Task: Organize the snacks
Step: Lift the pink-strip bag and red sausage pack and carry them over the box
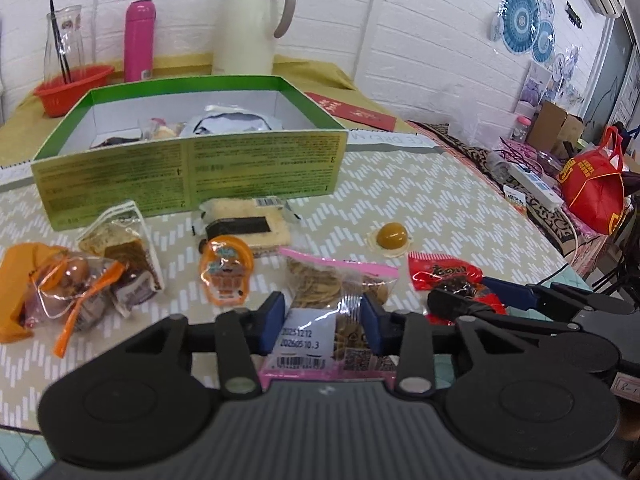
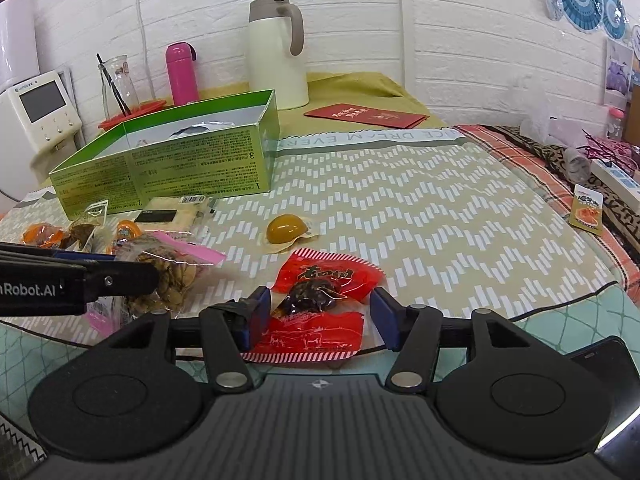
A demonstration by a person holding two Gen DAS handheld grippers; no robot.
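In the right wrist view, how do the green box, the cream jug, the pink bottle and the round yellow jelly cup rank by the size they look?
From largest to smallest:
1. green box
2. cream jug
3. pink bottle
4. yellow jelly cup
The jelly cup lies nearer the camera than the bottle, yet looks smaller, so its last place is safe.

Snack packets (image 1: pixel 224 276) before the box (image 1: pixel 192 168), jug (image 1: pixel 250 24) behind.

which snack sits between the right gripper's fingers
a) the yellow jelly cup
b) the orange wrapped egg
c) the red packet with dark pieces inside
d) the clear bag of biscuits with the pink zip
c: in the right wrist view the red packet lies between the blue pads of the right gripper, whose jaws stand wide and do not press it; the biscuit bag is in the left gripper.
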